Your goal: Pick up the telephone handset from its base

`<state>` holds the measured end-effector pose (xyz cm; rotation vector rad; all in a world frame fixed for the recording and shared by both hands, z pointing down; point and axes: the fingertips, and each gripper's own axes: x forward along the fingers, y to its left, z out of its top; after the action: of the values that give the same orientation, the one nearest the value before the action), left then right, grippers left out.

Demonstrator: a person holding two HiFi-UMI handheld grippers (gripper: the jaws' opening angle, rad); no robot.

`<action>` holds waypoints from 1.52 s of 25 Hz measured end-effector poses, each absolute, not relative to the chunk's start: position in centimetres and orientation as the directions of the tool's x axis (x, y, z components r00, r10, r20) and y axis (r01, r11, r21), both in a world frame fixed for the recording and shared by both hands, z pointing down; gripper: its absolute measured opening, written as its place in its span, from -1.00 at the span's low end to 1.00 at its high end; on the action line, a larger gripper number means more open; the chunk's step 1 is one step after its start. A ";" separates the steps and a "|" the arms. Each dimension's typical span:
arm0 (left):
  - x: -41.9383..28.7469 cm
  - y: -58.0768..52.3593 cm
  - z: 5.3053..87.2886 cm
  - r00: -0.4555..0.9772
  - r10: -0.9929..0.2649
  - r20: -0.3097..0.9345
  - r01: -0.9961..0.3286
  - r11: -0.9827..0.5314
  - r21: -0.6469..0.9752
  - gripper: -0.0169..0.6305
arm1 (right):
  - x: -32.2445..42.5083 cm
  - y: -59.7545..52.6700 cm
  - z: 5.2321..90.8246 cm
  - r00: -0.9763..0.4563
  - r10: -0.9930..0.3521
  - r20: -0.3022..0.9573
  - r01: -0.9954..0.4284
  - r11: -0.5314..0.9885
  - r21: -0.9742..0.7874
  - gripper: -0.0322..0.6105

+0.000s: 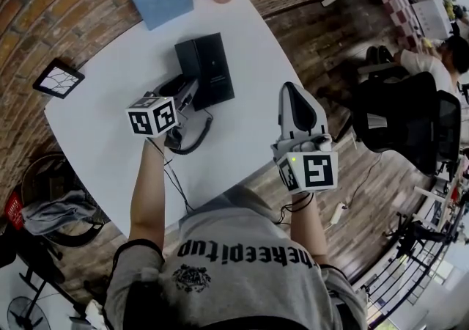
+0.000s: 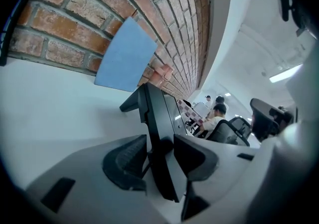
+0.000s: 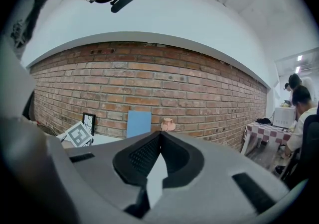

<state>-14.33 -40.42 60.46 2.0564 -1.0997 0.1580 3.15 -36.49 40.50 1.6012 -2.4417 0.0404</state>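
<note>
Head view: handset (image 1: 178,89) lies on its base (image 1: 210,64) on the table (image 1: 102,116), left claw (image 1: 172,103) set low over it, likely for the pickup; right claw (image 1: 292,95) hangs off the table edge, out of the way | Left gripper view: jaws spread, straddling a black phone edge (image 2: 162,133), pads apparently not pinching | Right gripper view: jaws pressed together, empty.

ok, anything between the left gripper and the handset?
Nothing visible does. The left gripper is open, with a black slab of the telephone between its jaws. Whether that slab is the part to lift I can't tell.
</note>
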 end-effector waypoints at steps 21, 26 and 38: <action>-14.0 -40.5 59.9 0.614 -0.661 0.431 -0.737 -0.285 0.613 -0.64 | 2.3 -36.8 41.4 -0.378 -0.897 0.231 -0.903 0.412 0.122 -0.89; -14.3 -40.4 60.1 0.613 -0.669 0.419 -0.718 -0.250 0.650 -0.67 | 2.1 -36.6 41.5 -0.377 -0.897 0.231 -0.902 0.413 0.130 -0.89; -14.3 -39.7 56.6 0.600 -0.706 0.376 -0.723 -0.277 0.633 -0.73 | 3.0 -35.8 40.7 -0.403 -0.894 0.197 -0.895 0.430 0.118 -0.89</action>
<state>-14.29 -39.66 56.57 2.0196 -1.1305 0.0258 3.02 -35.81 40.65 1.5641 -2.4535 0.0099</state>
